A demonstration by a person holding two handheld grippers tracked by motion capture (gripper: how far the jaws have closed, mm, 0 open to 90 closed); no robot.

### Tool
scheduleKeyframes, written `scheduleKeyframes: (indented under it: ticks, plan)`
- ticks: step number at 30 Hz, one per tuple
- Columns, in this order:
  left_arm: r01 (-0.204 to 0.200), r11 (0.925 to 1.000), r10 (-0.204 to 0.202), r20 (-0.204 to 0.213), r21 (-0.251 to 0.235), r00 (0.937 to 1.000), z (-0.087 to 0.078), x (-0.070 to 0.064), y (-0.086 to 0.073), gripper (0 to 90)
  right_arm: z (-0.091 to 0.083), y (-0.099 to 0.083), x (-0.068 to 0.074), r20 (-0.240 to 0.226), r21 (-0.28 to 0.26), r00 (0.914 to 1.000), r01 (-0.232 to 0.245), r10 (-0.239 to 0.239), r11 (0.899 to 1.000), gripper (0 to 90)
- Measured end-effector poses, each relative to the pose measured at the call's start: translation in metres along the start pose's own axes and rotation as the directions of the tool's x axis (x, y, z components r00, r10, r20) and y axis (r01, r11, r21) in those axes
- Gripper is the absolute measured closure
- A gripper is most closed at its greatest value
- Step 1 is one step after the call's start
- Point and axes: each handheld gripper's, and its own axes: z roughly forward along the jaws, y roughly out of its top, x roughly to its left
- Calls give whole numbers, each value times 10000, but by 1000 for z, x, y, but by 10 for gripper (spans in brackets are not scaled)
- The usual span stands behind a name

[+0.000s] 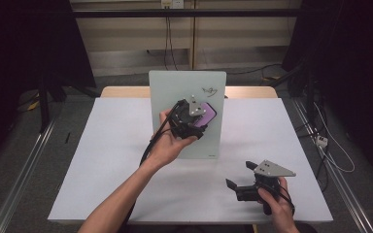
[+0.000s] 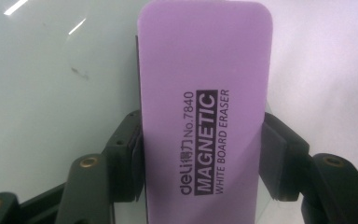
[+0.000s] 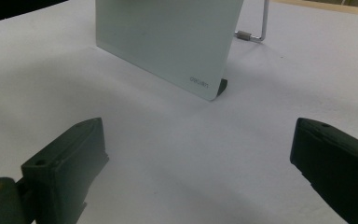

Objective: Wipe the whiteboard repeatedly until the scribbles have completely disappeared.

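Purple and rectangular, with rounded corners, the magnetic whiteboard eraser (image 2: 204,112) sits clamped between the two black fingers (image 2: 126,154) of the left gripper (image 1: 190,118), which press on its long sides; black print on its face reads "deli No.7840 MAGNETIC WHITE BOARD ERASER". The person's left hand (image 1: 171,141) holds that gripper up against the upright, pale frosted-glass whiteboard (image 1: 175,87), which stands near the middle of the white counter (image 1: 111,160), towards its far edge. From above, the eraser (image 1: 207,114) lies over the board's upper right area, just below a small dark scribble (image 1: 210,91) near the top right corner; whether the eraser's far face actually touches the glass I cannot tell. Down near the counter's front right corner, the right hand (image 1: 274,204) holds the right gripper (image 1: 250,177) low over the white surface, well apart from the board, its fingers (image 3: 70,163) spread wide with nothing between them. Along those fingers, the board's lower corner carries a small "deli" logo (image 3: 199,82), and a bent metal stand leg (image 3: 256,28) shows behind it.
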Motion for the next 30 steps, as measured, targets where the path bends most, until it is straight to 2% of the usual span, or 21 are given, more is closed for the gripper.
scheduleKeyframes:
  ticks: [5,8,11,16,21,27,30]
  plan:
    - [208,9998,-210,-521,-53,9984,-15,14,6,411,0,0,0,-10,-7,10000,0,0,10000,32]
    - [430,9988,-451,-904,-250,9949,-28,27,9,412,0,0,0,-2,-12,10000,4,-4,10000,32]
    - [634,9972,-672,-1057,-394,9921,-38,39,15,412,0,0,0,6,-26,10000,36,-36,10000,32]
    - [618,9954,-712,-1325,-735,9886,-42,44,29,412,0,0,0,5,-25,10000,36,-36,10000,32]
    - [589,9947,-671,-993,-838,9928,-34,38,39,411,-1,0,-1,-24,-50,10000,7,-8,10000,32]
    - [75,9993,-98,-641,-365,9979,-12,13,43,411,-2,0,1,-111,-64,9999,50,-50,10000,32]
    - [-377,9993,378,-538,27,9978,0,-3,42,411,-2,0,1,-96,-55,9999,91,-91,9999,32]
